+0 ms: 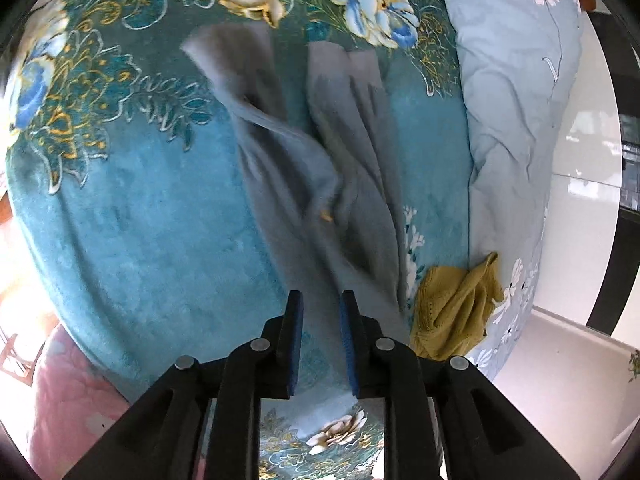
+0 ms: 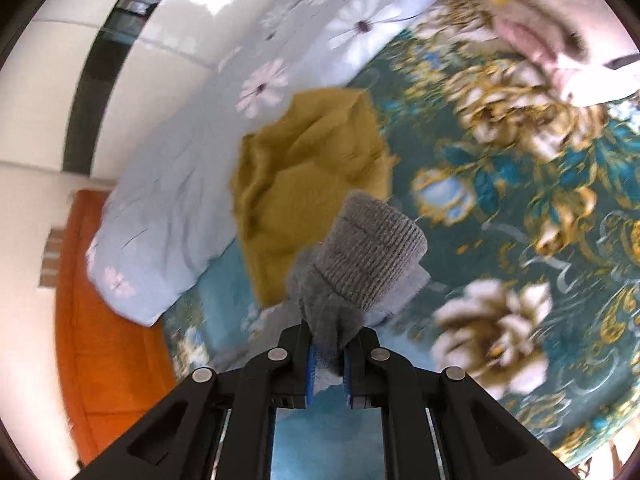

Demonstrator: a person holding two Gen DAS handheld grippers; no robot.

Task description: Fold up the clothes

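Note:
A grey garment (image 1: 320,168) hangs stretched and blurred over the teal flowered bedspread (image 1: 140,220) in the left wrist view, running down to my left gripper (image 1: 320,300). Its jaws stand a little apart with grey cloth between them; whether they pinch it is unclear. My right gripper (image 2: 328,336) is shut on the grey garment's ribbed cuff (image 2: 372,252), which sticks up above the fingers. A crumpled mustard knit garment (image 2: 308,172) lies just behind the cuff. It also shows in the left wrist view (image 1: 452,312), right of my left gripper.
A light blue daisy-print quilt (image 1: 516,100) lies along the bed's side; it also shows in the right wrist view (image 2: 192,184). A pink cloth (image 2: 536,20) lies at the far corner. White glossy wall (image 1: 580,184) and an orange surface (image 2: 100,320) border the bed.

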